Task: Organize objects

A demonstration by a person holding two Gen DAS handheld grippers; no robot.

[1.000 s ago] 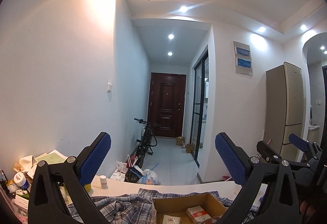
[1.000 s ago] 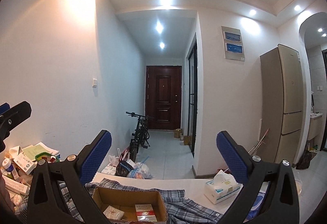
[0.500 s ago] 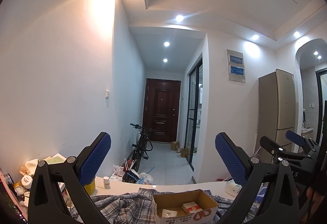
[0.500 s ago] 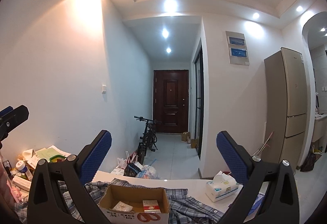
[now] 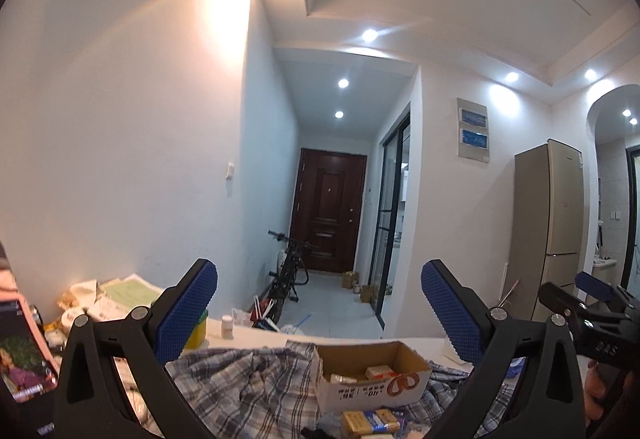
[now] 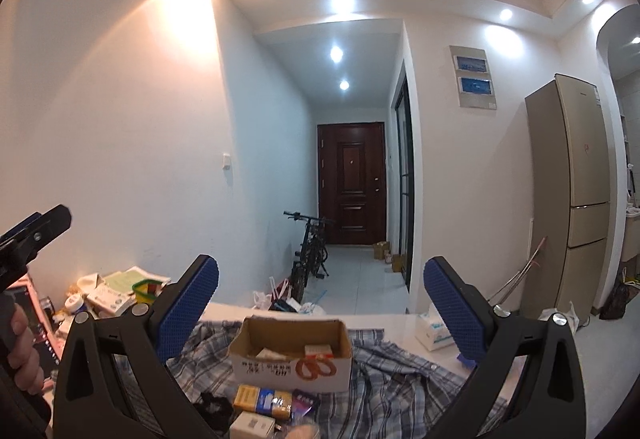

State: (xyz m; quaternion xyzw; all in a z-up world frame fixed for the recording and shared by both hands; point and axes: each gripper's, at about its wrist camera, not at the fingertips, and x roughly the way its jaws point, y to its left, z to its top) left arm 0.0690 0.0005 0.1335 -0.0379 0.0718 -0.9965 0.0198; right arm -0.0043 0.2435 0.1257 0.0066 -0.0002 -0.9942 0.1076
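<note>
A white-walled room runs back to a dark brown door [image 6: 351, 183] at the end of a tiled hallway, where a bicycle [image 6: 310, 253] leans at the left wall; a tall gold fridge [image 6: 572, 195] stands at 3 o'clock. Below, a white counter [image 6: 372, 321] carries a rumpled plaid shirt [image 6: 396, 387]. At 9 o'clock on it lies a heap of papers and small jars [image 6: 108, 293], with a white pill bottle [image 5: 227, 327] near the far edge. On the shirt at 6 o'clock sits an open cardboard box [image 6: 292, 353] with small packets inside. Just in front of the box lie a yellow and blue packet [image 6: 262, 401] and a white carton [image 6: 252, 425]. A tissue pack [image 6: 434, 331] rests on the bare counter at 4 o'clock.

The left hand-held gripper [image 5: 319, 313] is spread wide with nothing between its blue pads [image 5: 186, 313], raised over the shirt just left of the box. The right hand-held gripper [image 6: 321, 309] is likewise wide apart and empty, raised directly before the box. Both point level toward the hallway. A hand [image 6: 22, 353] at the right view's left edge grips the left tool's handle.
</note>
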